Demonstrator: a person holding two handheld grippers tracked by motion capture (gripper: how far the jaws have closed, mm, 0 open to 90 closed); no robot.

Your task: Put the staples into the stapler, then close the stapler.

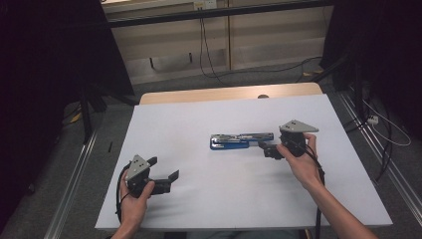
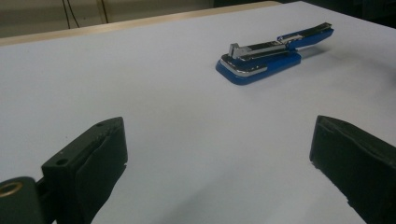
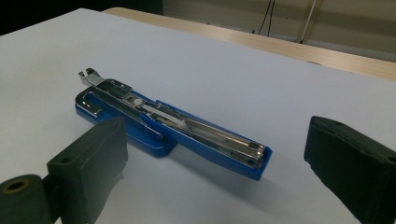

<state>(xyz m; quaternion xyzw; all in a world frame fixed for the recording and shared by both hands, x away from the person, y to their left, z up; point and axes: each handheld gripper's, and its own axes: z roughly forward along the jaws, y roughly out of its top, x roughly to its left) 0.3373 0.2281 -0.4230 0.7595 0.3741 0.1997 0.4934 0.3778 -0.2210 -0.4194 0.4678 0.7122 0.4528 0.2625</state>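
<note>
Near the front left of the white surface (image 1: 199, 209): left tongs (image 1: 166, 169), gripped in the person's left hand (image 1: 133, 199), jaws spread wide and pointing rightward, nothing between them, grey three-cornered plate on top. In the left gripper view, the same spread jaws low over bare white, well apart from the stapler (image 2: 273, 53) farther off.

At the middle of the surface: blue stapler (image 1: 239, 140), lying long-side left to right, flipped open flat, top arm swung out toward the right and metal magazine exposed. In the right gripper view, base plate at the left, open arm (image 3: 215, 142) stretching right, silver channel along its length.

Just right of the stapler: right tongs (image 1: 267, 150), held in the right hand (image 1: 303, 164), jaws parted and aimed left at the near end of the open arm, close beside it; touching or not, cannot tell. In the right gripper view, both black jaws wide apart, the stapler's end lying ahead between them, not pinched.

Beyond the white sheet: a wooden edge (image 1: 224, 93) along the far side, cables (image 1: 209, 50) hanging behind.
</note>
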